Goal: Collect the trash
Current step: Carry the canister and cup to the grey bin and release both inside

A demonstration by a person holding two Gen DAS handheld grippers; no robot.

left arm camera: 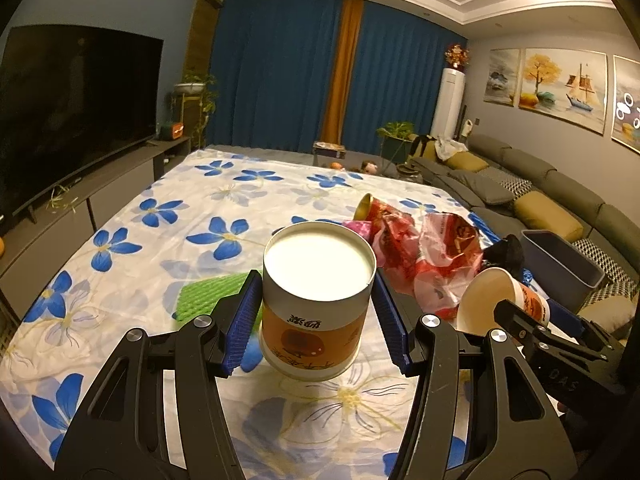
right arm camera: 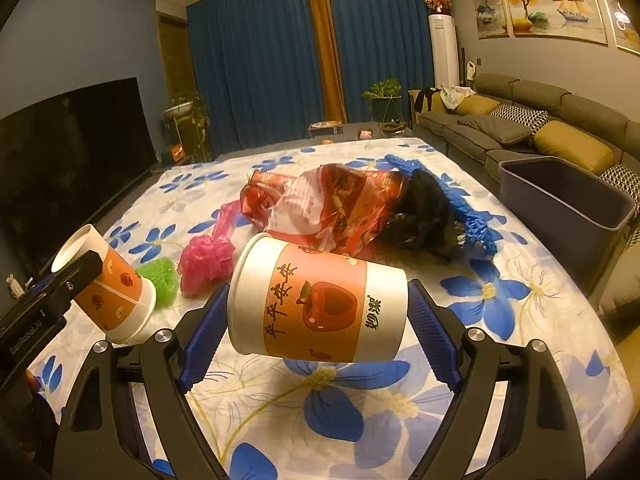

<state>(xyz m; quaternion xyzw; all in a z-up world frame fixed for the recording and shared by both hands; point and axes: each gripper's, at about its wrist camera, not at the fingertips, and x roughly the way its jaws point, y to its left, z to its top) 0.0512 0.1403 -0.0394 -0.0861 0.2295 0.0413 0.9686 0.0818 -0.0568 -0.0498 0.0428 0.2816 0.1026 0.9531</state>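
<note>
My left gripper (left arm camera: pixel 316 320) is shut on a white and orange paper cup (left arm camera: pixel 316 312), held bottom-up above the floral tablecloth. My right gripper (right arm camera: pixel 316 320) is shut on a second, similar paper cup (right arm camera: pixel 316 304), held on its side with the mouth to the left. Each gripper and its cup shows in the other view: the right cup (left arm camera: pixel 500 300) at right in the left view, the left cup (right arm camera: pixel 108 280) at left in the right view. A pile of red and white plastic wrappers (right arm camera: pixel 332 204), a black bag (right arm camera: pixel 424 212), blue netting (right arm camera: pixel 460 200), a pink mesh ball (right arm camera: pixel 208 260) and green netting (right arm camera: pixel 160 280) lie on the table.
A grey bin (right arm camera: pixel 560 208) stands at the table's right edge beside a grey sofa (right arm camera: pixel 540 120). A gold can (left arm camera: pixel 366 204) lies behind the wrappers. A large TV (left arm camera: pixel 72 112) is on the left. Blue curtains hang at the back.
</note>
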